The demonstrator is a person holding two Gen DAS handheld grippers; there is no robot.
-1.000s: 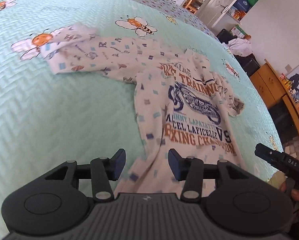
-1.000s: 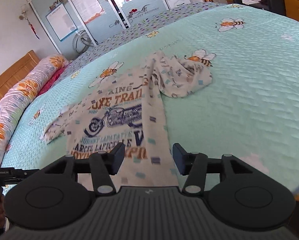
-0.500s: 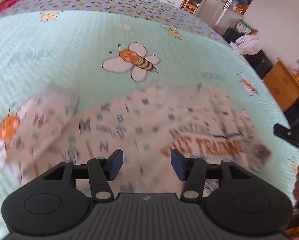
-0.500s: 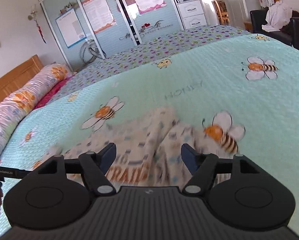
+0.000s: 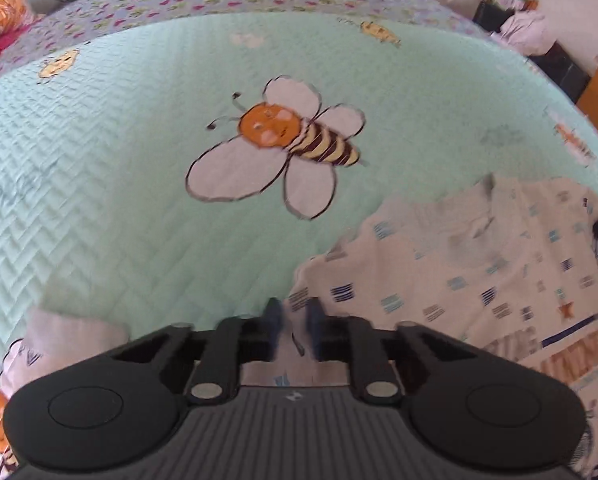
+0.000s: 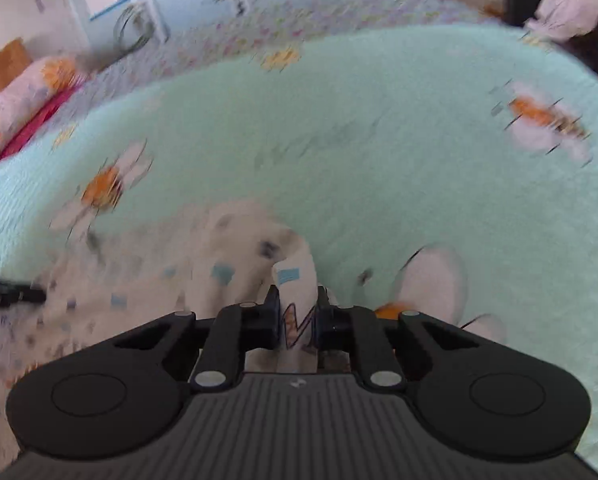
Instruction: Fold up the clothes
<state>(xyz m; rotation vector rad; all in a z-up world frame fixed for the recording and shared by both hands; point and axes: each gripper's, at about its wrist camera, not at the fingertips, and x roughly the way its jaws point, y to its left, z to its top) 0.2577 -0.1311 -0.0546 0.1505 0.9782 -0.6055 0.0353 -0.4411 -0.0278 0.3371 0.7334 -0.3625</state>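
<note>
The shirt is a cream-white top scattered with small blue and teal squares, with orange and navy block lettering across its chest; it lies rumpled on the mint-green quilted bedspread, spreading to the right in the left wrist view, just beside a large printed bee. The left claw sits low at the garment's edge with its blue-padded fingers drawn narrow, and a thin fold of the cloth appears to be pinched between them, though blur makes the contact hard to confirm. In the right wrist view the right claw is closed tight on a bunched ridge of the same shirt, a printed strip of cloth standing between its fingers; this view is heavily smeared. Half a second earlier both claws stood wide apart above the fabric and gripped nothing; now each has narrowed onto cloth. A second ago the shirt lay farther ahead with its motorcycle print fully visible, whereas now only the edge of the lettering shows at lower right.
</note>
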